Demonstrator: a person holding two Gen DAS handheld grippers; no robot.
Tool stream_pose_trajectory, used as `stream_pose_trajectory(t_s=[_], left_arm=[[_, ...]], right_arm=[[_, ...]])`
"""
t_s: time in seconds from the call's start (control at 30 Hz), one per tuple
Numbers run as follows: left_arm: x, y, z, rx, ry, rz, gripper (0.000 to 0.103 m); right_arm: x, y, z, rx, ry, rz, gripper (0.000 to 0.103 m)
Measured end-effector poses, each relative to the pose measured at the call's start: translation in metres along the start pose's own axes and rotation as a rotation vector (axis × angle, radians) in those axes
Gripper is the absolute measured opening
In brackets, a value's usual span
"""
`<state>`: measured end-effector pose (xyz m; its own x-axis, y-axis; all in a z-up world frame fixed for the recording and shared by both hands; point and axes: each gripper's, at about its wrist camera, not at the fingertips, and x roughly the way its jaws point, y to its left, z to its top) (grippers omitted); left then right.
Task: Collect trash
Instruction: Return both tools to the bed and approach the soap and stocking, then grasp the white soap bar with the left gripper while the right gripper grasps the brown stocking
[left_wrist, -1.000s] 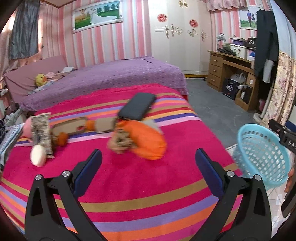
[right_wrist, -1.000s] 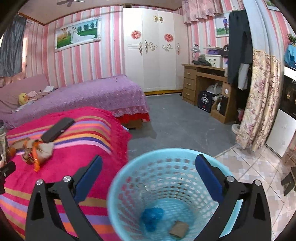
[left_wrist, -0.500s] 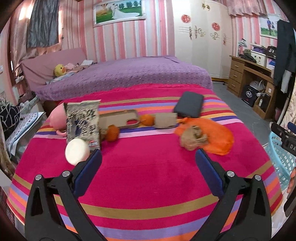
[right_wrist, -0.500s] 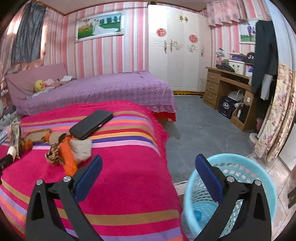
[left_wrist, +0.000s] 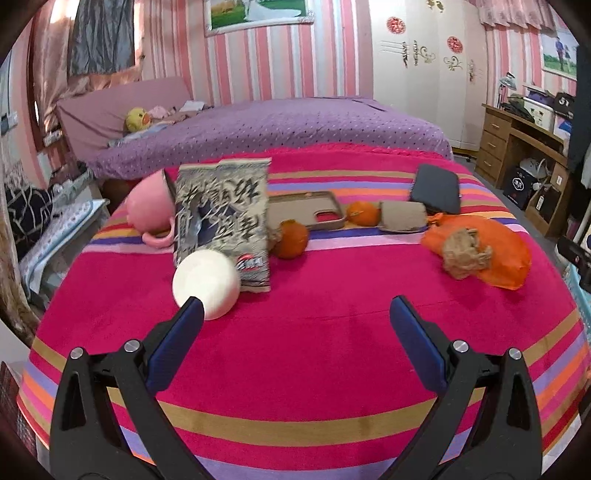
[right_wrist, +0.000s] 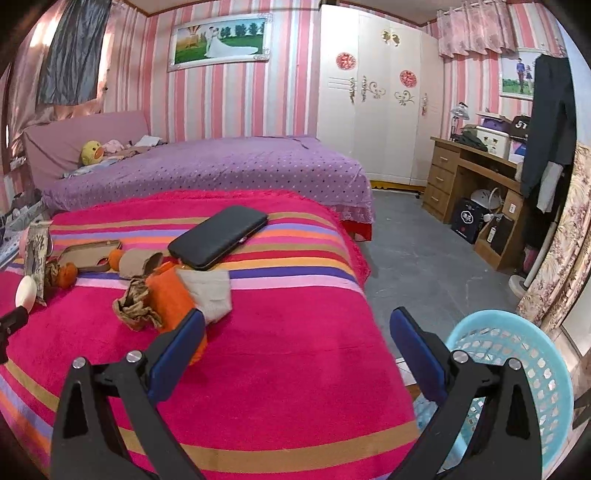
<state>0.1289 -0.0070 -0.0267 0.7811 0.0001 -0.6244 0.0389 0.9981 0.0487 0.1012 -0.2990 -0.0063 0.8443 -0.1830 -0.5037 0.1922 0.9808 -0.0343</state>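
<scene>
Blanket (left_wrist: 314, 354) bare before both hand-held grippers.

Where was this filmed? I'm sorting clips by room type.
Most likely a home bedroom: a bed with a purple cover, a tall white wardrobe and a wooden desk along pink striped walls. The litter lies on a striped blanket.

From my feed, the snack packet (left_wrist: 222, 218) on the striped bed carries large Chinese brush-style characters I can't make out reliably. A dark box (right_wrist: 521, 124) on the desk shows what looks like "5T".
</scene>
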Motion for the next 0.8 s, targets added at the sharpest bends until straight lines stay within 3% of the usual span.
stream_pose_trajectory(t_s=[0.47,0.8], left_arm=[[0.038,0.064,0.003,-0.025,0.074,0.103,0.097],[0.066,0.085,0.008,-0.076,0.131,0.039,0.095]], right_arm=[[0.008,0.013,0.000,-0.021,0.034,-0.012,0.098],[0.010,0.034,0.000,-0.019,0.043,0.031,0.098]])
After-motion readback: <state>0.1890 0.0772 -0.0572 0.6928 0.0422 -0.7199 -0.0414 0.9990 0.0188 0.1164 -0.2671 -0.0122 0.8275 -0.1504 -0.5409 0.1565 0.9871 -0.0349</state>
